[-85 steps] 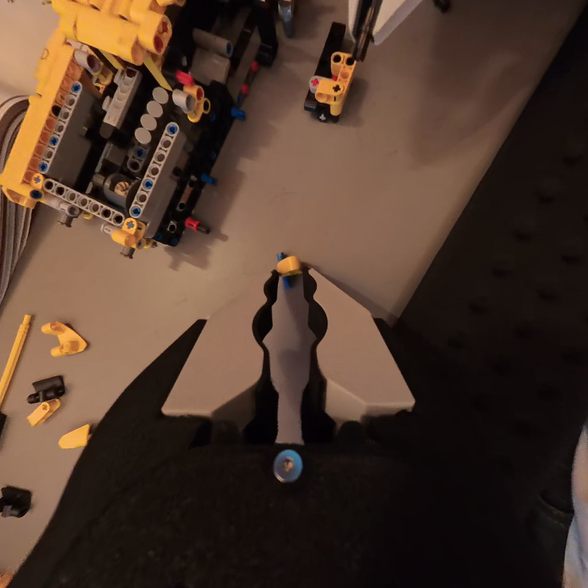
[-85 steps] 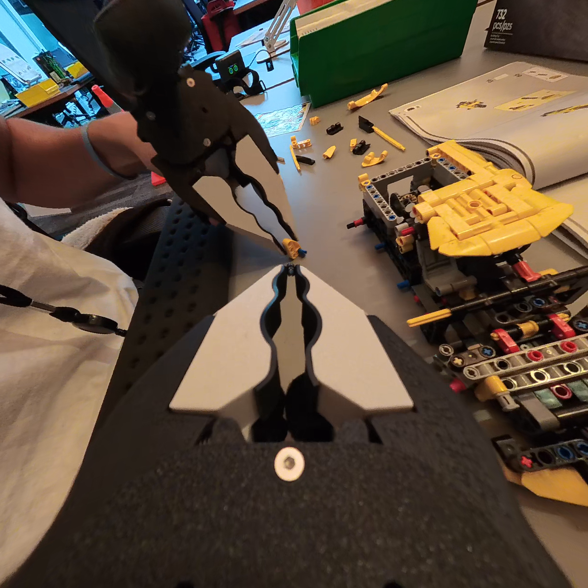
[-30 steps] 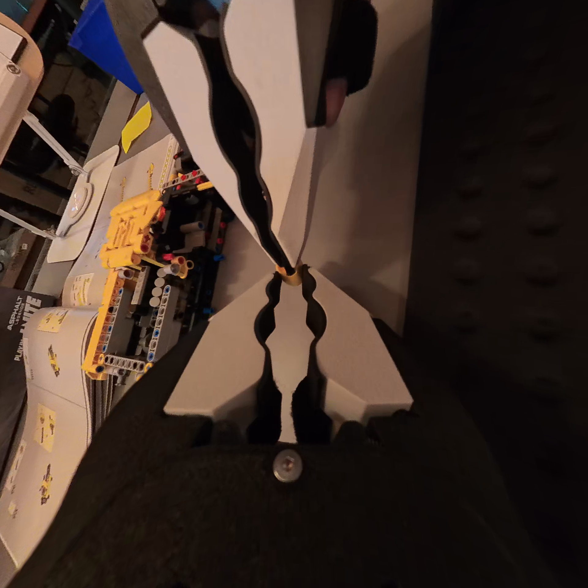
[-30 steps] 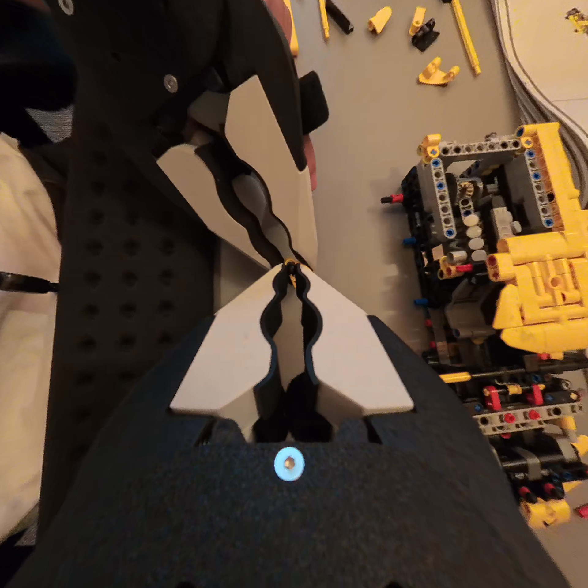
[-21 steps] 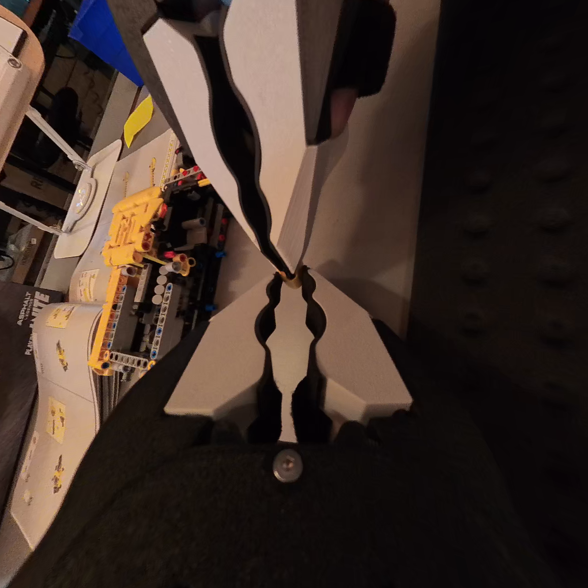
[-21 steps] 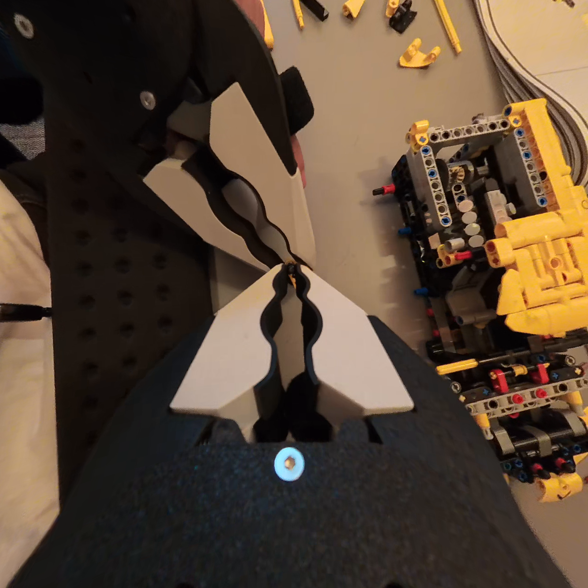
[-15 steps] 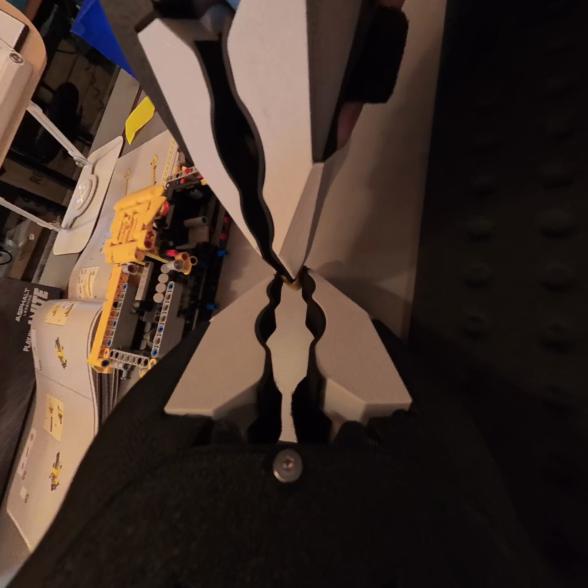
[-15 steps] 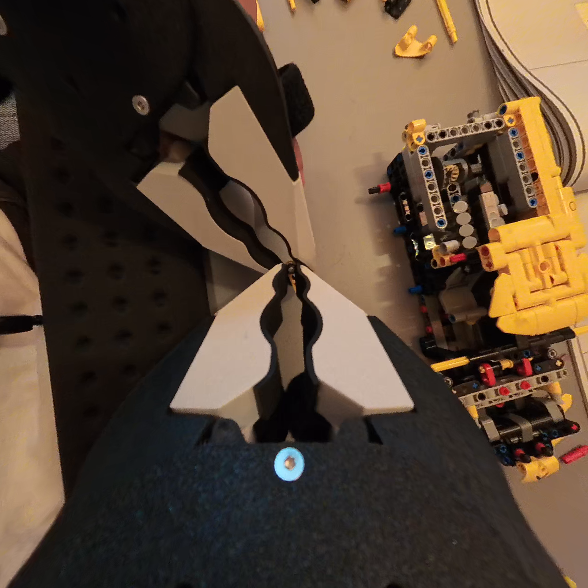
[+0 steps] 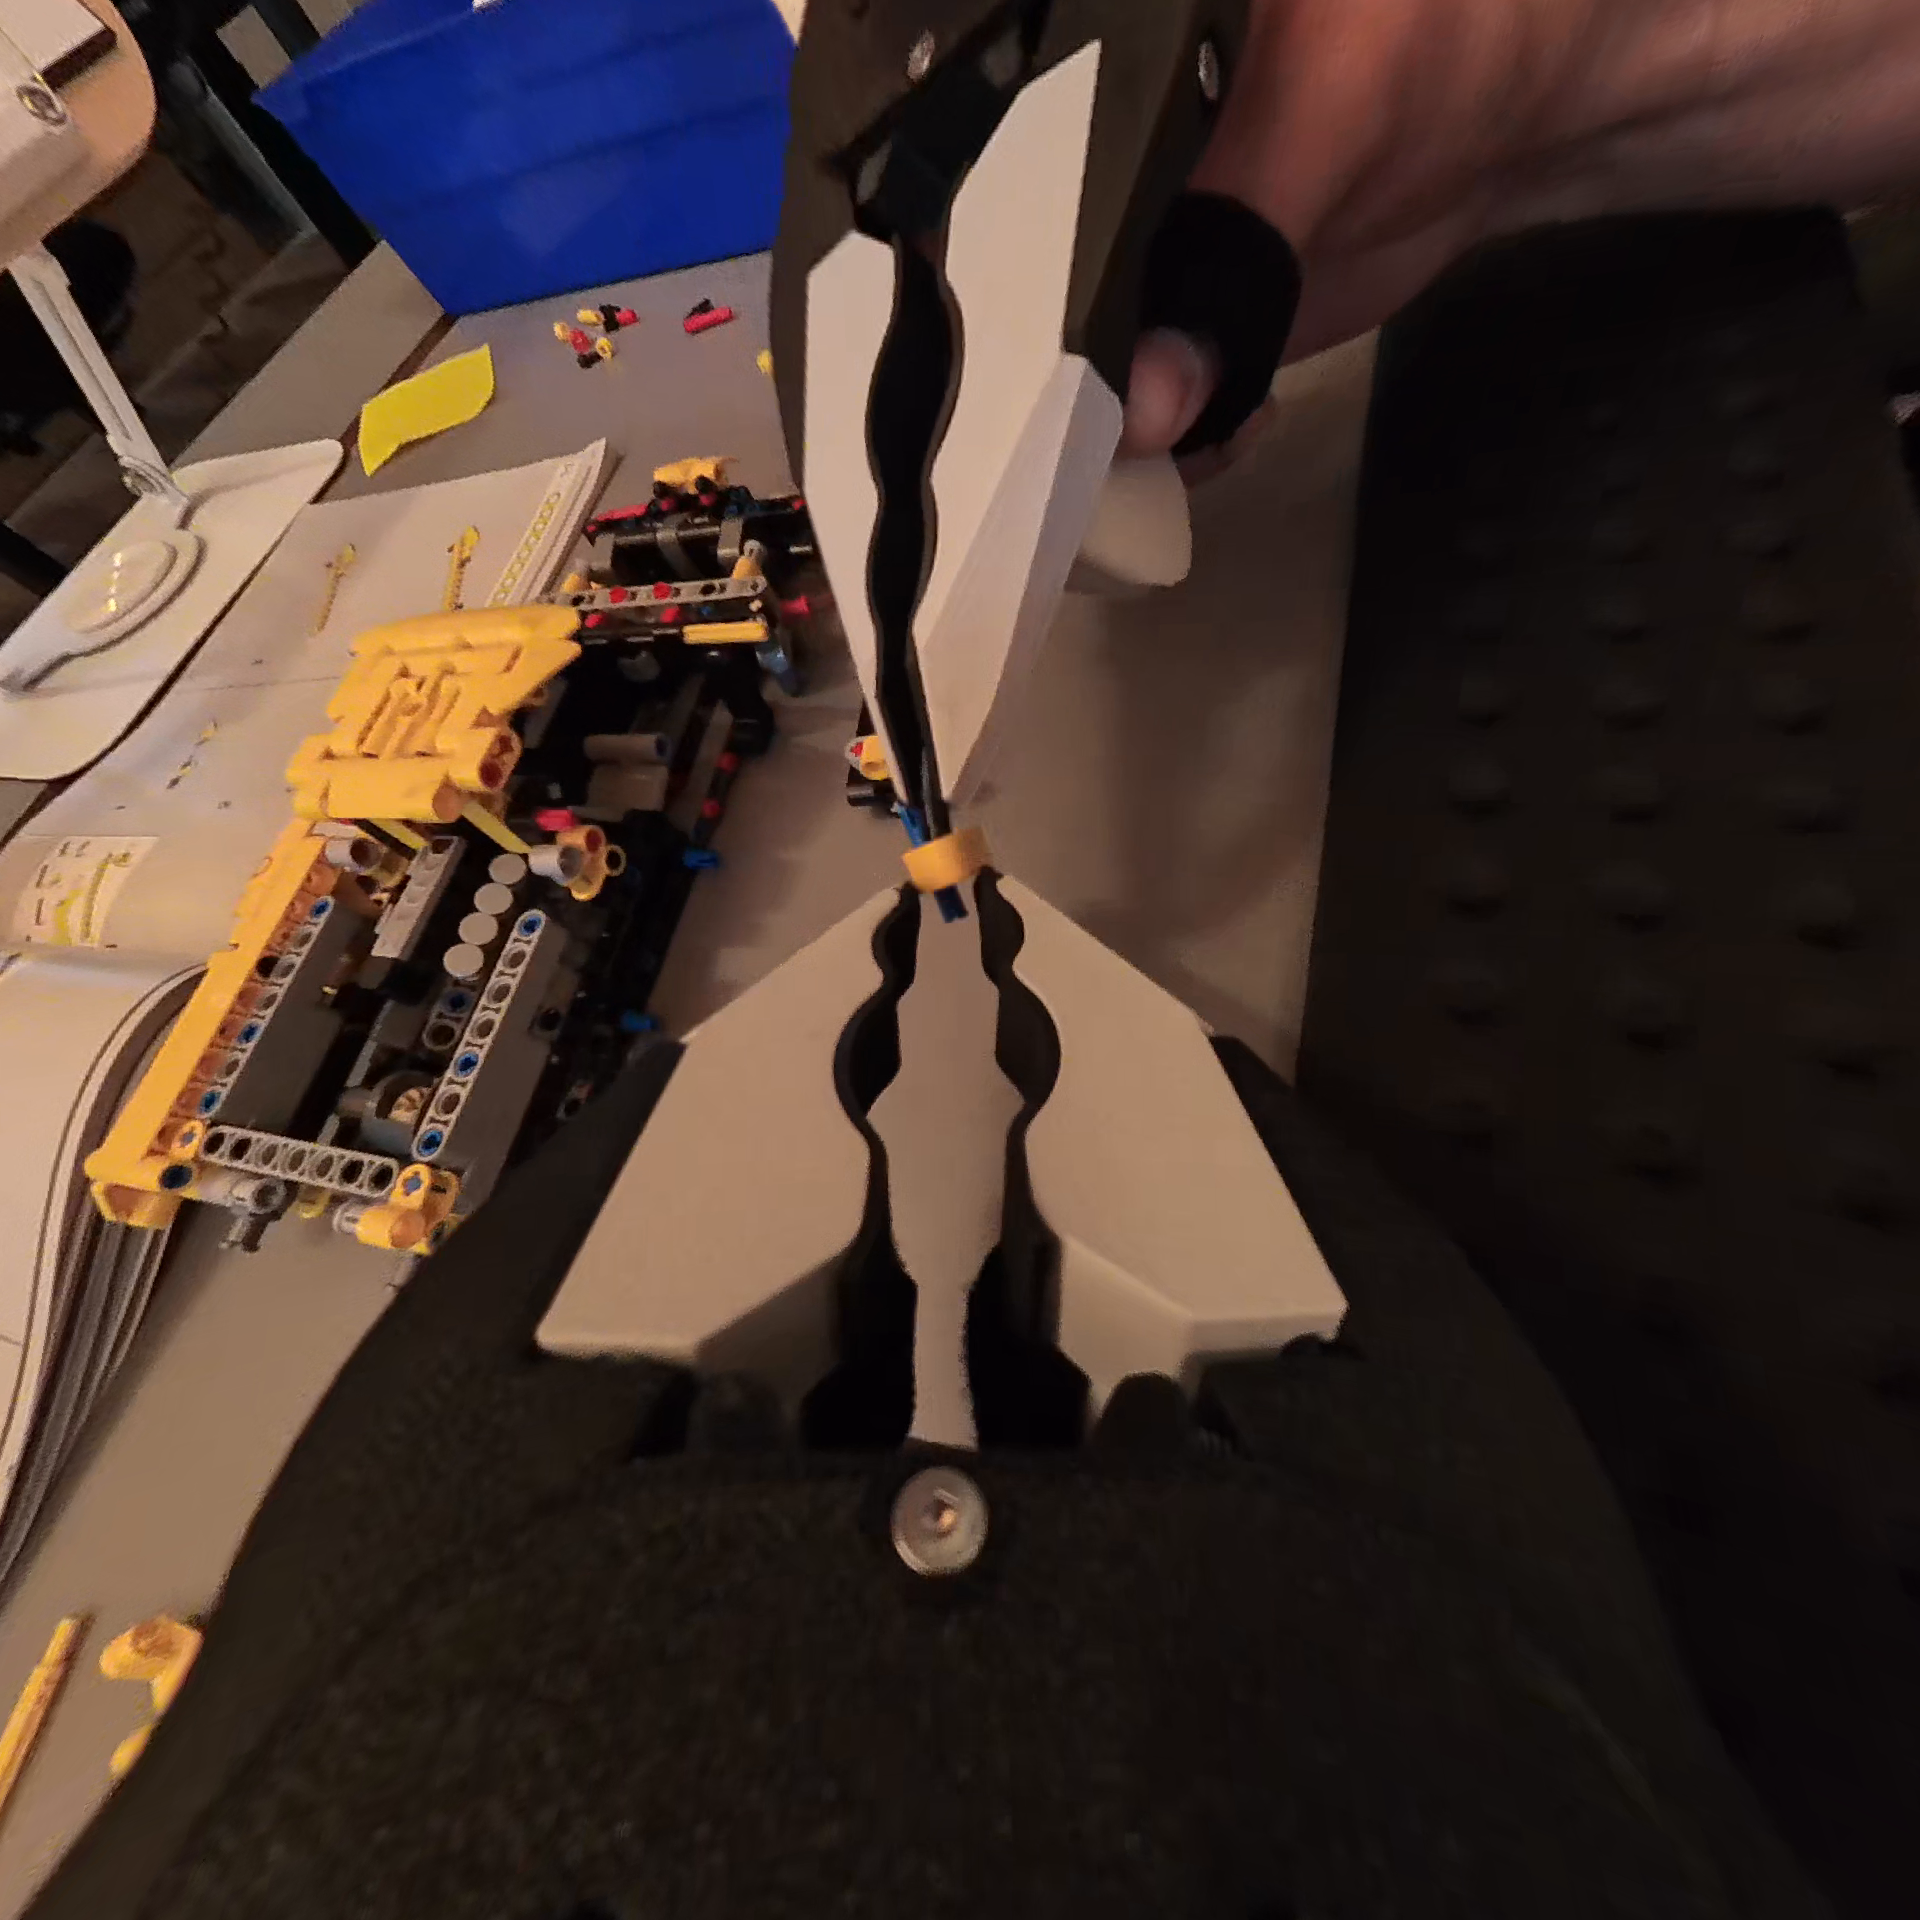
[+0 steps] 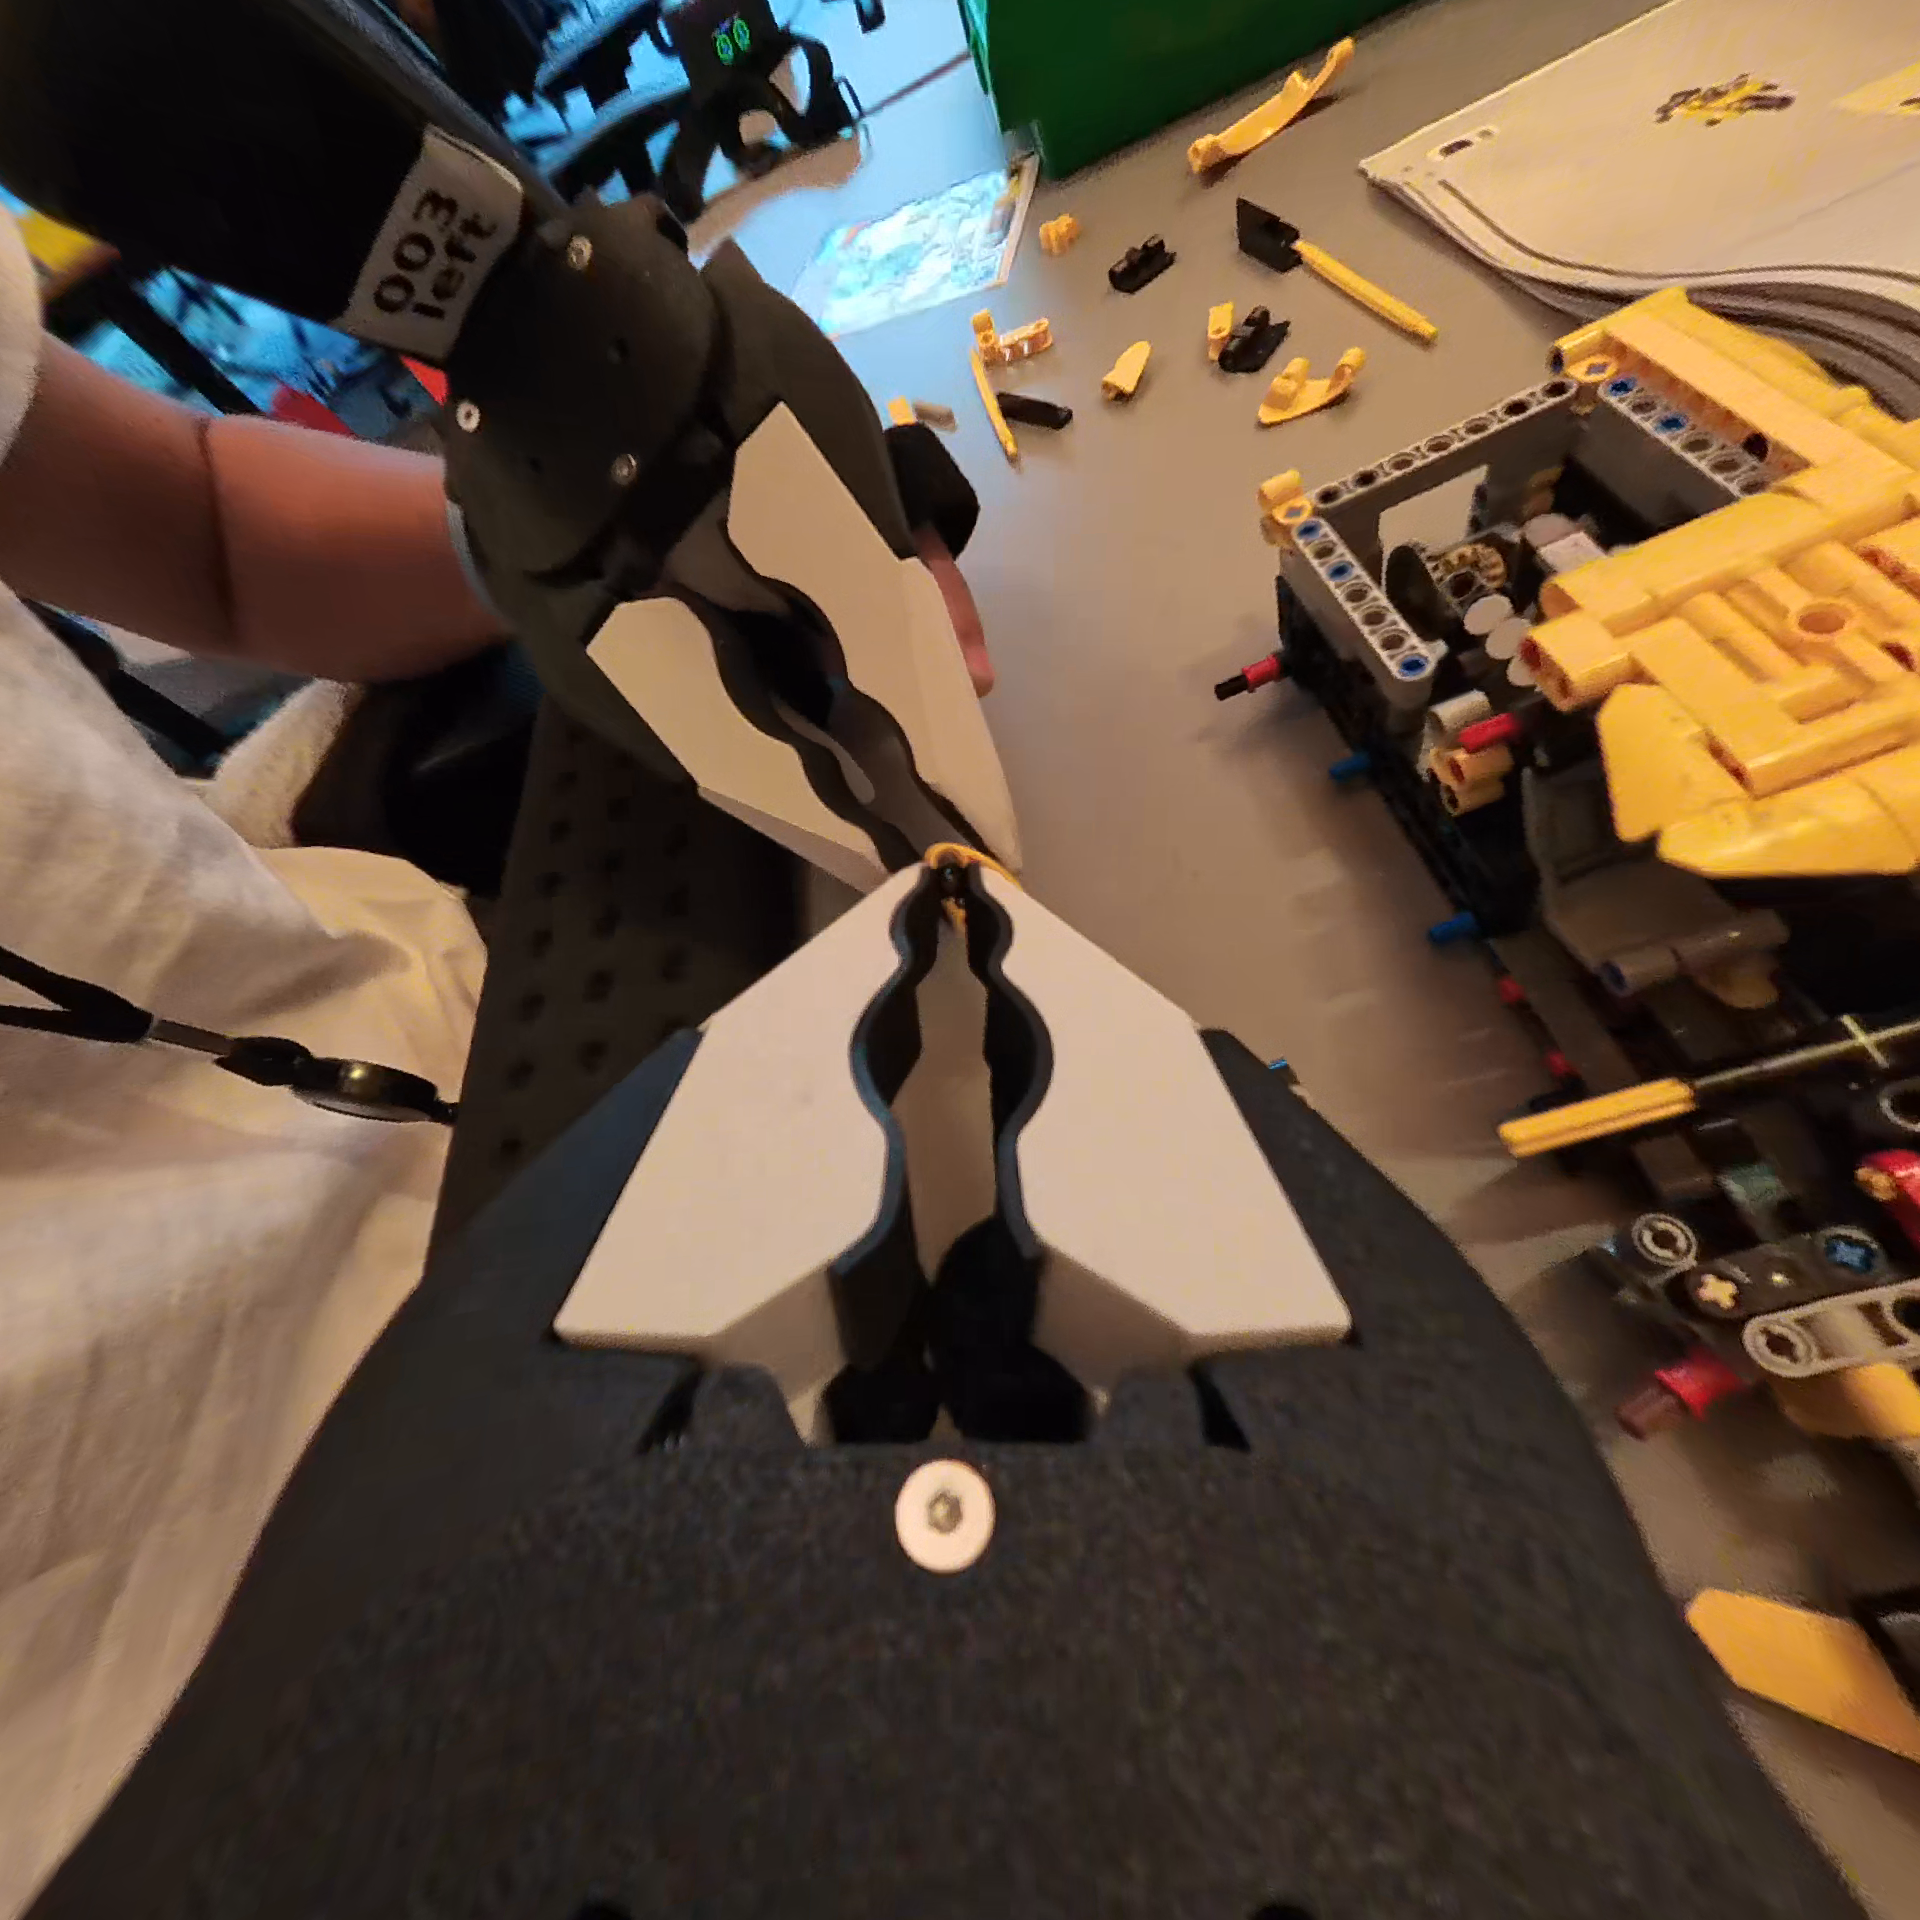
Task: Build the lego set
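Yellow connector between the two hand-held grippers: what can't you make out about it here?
- Right wrist view: yellow connector mostly hidden behind both fingertips.
- Left wrist view: blue pin through it is too small to tell how deep it sits.
- Which hand-held gripper bears its weight: cannot tell.

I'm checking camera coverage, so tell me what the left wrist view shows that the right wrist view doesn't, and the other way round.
Only the left wrist view shows the blue plastic bin and a blue pin running through the small yellow ring piece.

Only the right wrist view shows the green box and the person's white shirt.

Both show the yellow and black lego model, the open instruction booklet, and the left gripper and right gripper meeting tip to tip on that ring piece.
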Motion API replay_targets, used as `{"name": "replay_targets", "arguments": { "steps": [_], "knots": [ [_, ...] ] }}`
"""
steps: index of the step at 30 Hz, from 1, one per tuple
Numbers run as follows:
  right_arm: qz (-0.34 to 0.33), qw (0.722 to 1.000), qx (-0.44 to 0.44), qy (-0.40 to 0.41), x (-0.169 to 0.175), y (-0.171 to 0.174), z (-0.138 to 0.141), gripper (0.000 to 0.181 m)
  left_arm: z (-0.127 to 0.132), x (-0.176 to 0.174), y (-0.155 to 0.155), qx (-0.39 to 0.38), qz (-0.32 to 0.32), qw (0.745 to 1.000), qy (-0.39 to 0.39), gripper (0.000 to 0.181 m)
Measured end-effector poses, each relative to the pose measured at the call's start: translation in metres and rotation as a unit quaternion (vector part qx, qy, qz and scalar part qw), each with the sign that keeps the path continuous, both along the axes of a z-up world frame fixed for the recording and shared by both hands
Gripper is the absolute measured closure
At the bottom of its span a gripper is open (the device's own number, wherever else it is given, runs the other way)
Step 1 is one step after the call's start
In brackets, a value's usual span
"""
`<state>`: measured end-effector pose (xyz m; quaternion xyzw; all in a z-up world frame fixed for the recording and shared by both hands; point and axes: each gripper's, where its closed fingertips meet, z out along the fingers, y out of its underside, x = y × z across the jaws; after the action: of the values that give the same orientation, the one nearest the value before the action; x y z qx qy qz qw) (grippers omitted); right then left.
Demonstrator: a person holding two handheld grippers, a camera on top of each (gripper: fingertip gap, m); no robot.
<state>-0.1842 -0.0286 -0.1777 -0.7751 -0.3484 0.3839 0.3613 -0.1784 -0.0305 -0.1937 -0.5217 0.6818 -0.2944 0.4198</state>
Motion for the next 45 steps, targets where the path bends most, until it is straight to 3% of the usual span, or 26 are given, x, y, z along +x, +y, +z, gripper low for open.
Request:
{"name": "replay_targets", "arguments": {
  "steps": [1,7,17,23,29,32,36,45],
  "knots": [
    [-0.002,1.000,-0.006,0.016,0.001,0.000,0.001,0.178,0.000,0.000,-0.001,-0.001,-0.002,1.000,-0.002,0.180],
    [-0.001,0.997,-0.035,0.065,0.008,-0.001,-0.002,0.177,0.006,0.000,0.003,-0.026,0.004,0.999,-0.020,0.180],
    [0.000,0.998,-0.055,0.013,0.003,0.002,-0.025,0.177,-0.021,-0.004,0.010,-0.025,0.016,0.998,0.051,0.180],
    [0.009,0.999,-0.043,-0.017,-0.004,0.004,-0.030,0.177,-0.022,-0.010,0.011,-0.031,0.016,0.998,0.056,0.171],
    [-0.028,0.999,-0.022,0.041,0.021,0.007,-0.006,0.178,-0.019,-0.006,0.000,-0.006,-0.033,0.998,0.044,0.155],
    [-0.042,0.998,-0.017,0.045,0.030,0.005,-0.004,0.178,-0.026,-0.003,0.014,0.034,-0.040,0.996,0.070,0.154],
    [-0.045,0.999,-0.011,0.027,0.029,0.001,-0.009,0.177,-0.024,0.000,0.011,-0.048,-0.065,0.993,0.087,0.154],
    [-0.053,0.998,-0.005,0.025,0.035,0.002,-0.009,0.177,-0.019,-0.004,-0.028,-0.115,-0.087,0.986,0.078,0.160]
  ]
}}
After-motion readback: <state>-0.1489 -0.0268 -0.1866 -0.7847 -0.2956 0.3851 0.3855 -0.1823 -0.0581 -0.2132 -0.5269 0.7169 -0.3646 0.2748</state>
